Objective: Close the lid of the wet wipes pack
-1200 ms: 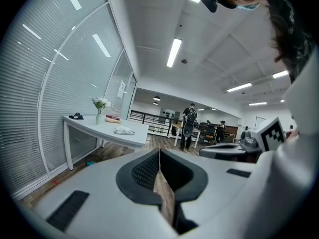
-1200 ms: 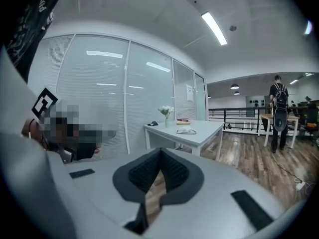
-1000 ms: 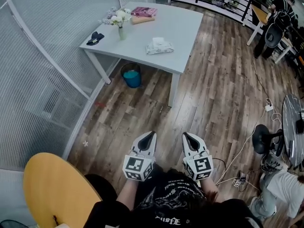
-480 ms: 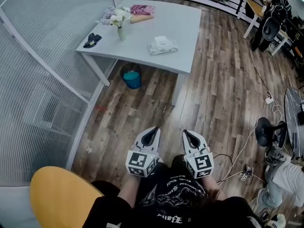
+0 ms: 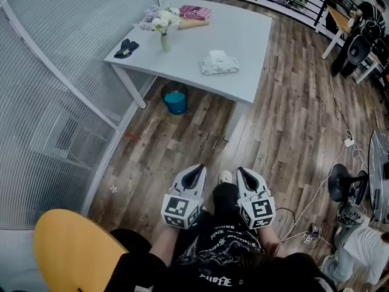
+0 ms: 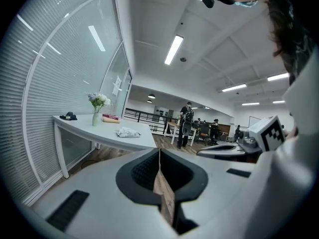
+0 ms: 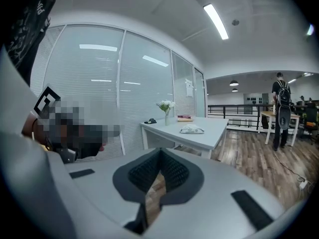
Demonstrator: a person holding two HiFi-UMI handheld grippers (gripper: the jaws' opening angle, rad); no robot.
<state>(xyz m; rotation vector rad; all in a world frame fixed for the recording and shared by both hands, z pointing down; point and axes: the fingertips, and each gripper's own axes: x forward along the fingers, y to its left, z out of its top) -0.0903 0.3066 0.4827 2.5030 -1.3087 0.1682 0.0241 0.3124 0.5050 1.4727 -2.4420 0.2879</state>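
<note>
Wet wipes pack (image 5: 220, 63) lies flat near the front edge of the white table (image 5: 249, 35), well apart from both grippers. Expect a light, soft pouch that dents easily, with a thin hinged lid. Press down on the lid top rather than squeezing the body. Left gripper (image 5: 193, 174) and right gripper (image 5: 243, 174) have their jaws together and are empty. No label is legible.

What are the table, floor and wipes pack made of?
Table: smooth matte pale-grey top, likely laminate or painted board. Floor: brown grained planks, wood or wood-look laminate. Wet wipes pack: crumpled whitish wrapper, probably soft plastic film.
</note>
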